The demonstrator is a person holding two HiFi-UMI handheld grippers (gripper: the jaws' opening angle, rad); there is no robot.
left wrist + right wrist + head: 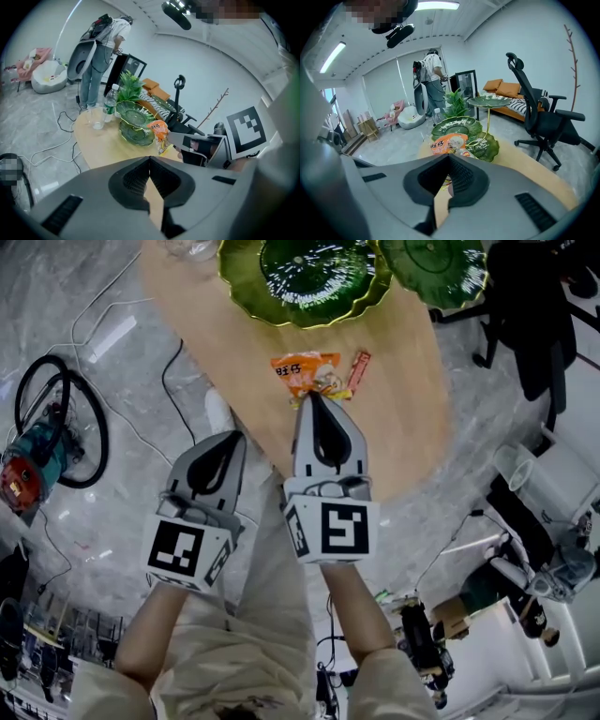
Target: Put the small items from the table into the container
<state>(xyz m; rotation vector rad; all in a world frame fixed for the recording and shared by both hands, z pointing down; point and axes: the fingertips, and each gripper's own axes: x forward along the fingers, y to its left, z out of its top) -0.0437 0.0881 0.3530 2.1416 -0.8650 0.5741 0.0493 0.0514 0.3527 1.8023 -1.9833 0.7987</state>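
While my right gripper [316, 396] pinches the orange snack packet [305, 371] in its jaws just below the empty-looking green dish [300, 277] at top centre, a red packet [359, 369] waits on the bench [412, 418] and my left gripper [235, 436] hangs, jaws closed on nothing.

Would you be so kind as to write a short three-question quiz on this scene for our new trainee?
1. True or false: the left claw holds the orange snack packet.
2. In the head view, what lies on the table just beside that packet? A. a red sachet B. a spoon C. a phone
3. Short answer: how do the left claw's jaws stand?

Key
1. False: the right claw grips it.
2. A.
3. Shut, with nothing between them.
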